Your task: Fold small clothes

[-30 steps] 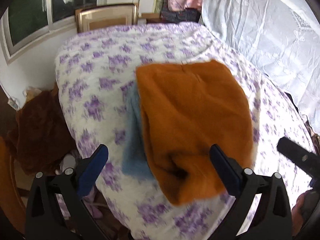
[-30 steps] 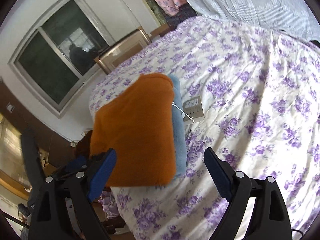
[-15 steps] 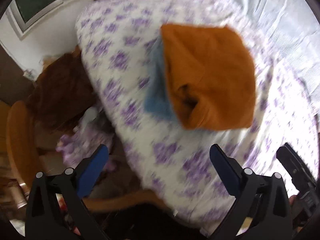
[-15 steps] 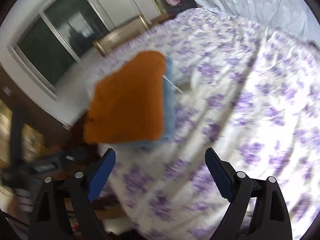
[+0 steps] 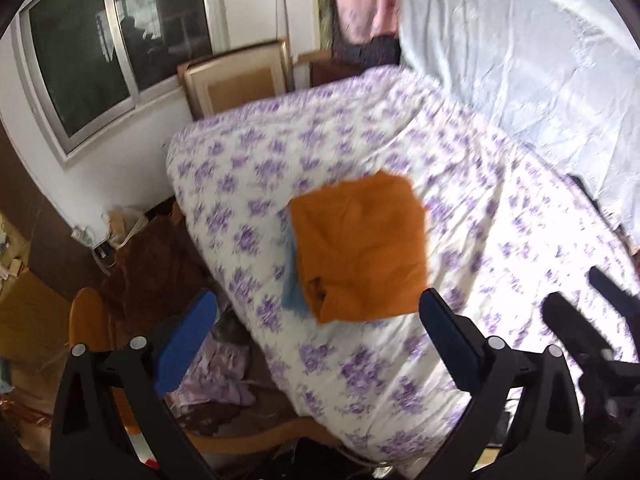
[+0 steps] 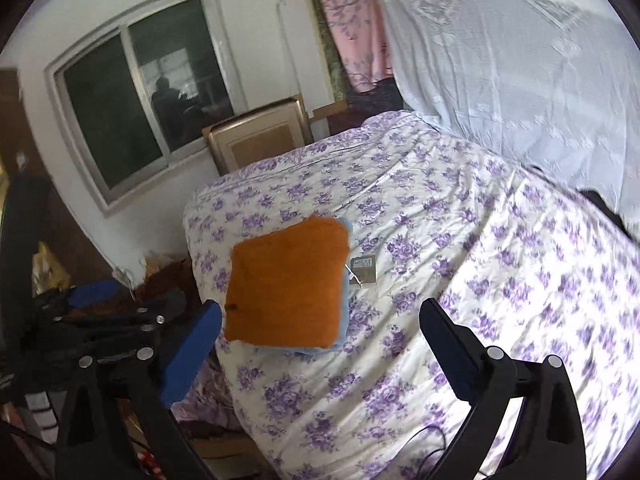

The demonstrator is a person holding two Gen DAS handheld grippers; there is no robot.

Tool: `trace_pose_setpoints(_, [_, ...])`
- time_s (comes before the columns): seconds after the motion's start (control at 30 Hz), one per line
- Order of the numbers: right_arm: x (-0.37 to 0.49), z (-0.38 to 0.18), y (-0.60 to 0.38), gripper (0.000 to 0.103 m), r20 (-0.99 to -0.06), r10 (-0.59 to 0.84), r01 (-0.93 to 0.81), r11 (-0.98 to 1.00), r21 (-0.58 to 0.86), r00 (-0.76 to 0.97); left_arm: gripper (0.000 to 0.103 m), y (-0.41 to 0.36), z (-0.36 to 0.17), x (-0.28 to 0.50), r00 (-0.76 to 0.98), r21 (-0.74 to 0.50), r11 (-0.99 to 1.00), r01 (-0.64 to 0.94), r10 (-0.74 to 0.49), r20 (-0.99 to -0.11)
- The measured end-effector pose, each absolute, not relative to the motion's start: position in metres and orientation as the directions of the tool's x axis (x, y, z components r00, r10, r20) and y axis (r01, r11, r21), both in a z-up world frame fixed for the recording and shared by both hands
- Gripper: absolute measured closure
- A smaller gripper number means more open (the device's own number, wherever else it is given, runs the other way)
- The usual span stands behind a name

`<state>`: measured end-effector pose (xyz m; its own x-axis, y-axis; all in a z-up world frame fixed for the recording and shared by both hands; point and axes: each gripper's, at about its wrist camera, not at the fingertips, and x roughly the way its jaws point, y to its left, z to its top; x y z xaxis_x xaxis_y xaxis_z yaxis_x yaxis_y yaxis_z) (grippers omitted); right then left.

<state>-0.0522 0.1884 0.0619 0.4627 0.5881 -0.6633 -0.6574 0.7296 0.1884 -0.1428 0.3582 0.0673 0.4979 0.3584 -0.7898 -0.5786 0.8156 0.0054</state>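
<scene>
Folded orange garment (image 5: pixel 360 252) sits on a blue one (image 6: pixel 345 296) near the bed's (image 5: pixel 500 240) corner. Left gripper (image 5: pixel 316 336) and right gripper (image 6: pixel 320 340) both hover above, jaws spread wide, the right's just opened further, empty.

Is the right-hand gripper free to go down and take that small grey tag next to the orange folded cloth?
Probably yes. The right gripper is open and empty, and the tag lies uncovered on the floral bedspread beside the orange cloth, with nothing between them.
</scene>
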Motion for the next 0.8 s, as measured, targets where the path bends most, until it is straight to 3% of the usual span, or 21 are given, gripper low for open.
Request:
trace_pose_setpoints(0.17, [-0.057, 0.060, 0.179, 0.003, -0.651, 0.598, -0.636, 0.739, 0.221, 0.468, 0.004, 0.352, 0.082, -0.156, 0.567, -0.016, 0.790, -0.613, 0.426, -0.706])
trace_pose_setpoints(0.3, [-0.064, 0.053, 0.182, 0.003, -0.660, 0.594, -0.638, 0.739, 0.219, 0.461, 0.004, 0.356, 0.078, -0.150, 0.497, 0.050, 0.780, -0.623, 0.445, -0.745])
trace_pose_setpoints(0.47, [-0.072, 0.049, 0.189, 0.003, -0.667, 0.610, -0.671, 0.709, 0.219, 0.427, 0.004, 0.351, 0.077, -0.156, 0.522, 0.021, 0.794, -0.608, 0.420, -0.742])
trace_pose_setpoints(0.57, [-0.073, 0.048, 0.190, 0.003, -0.664, 0.618, -0.677, 0.701, 0.224, 0.421, 0.004, 0.338, 0.079, -0.156, 0.463, 0.156, 0.730, -0.665, 0.567, -0.681])
trace_pose_setpoints(0.63, [-0.073, 0.048, 0.189, 0.003, -0.664, 0.618, -0.675, 0.703, 0.225, 0.421, 0.004, 0.331, 0.080, -0.156, 0.457, 0.193, 0.723, -0.663, 0.596, -0.661])
trace_pose_setpoints(0.8, [-0.070, 0.048, 0.186, 0.003, -0.661, 0.621, -0.665, 0.707, 0.241, 0.421, 0.004, 0.335, 0.084, -0.162, 0.482, 0.124, 0.734, -0.667, 0.552, -0.680])
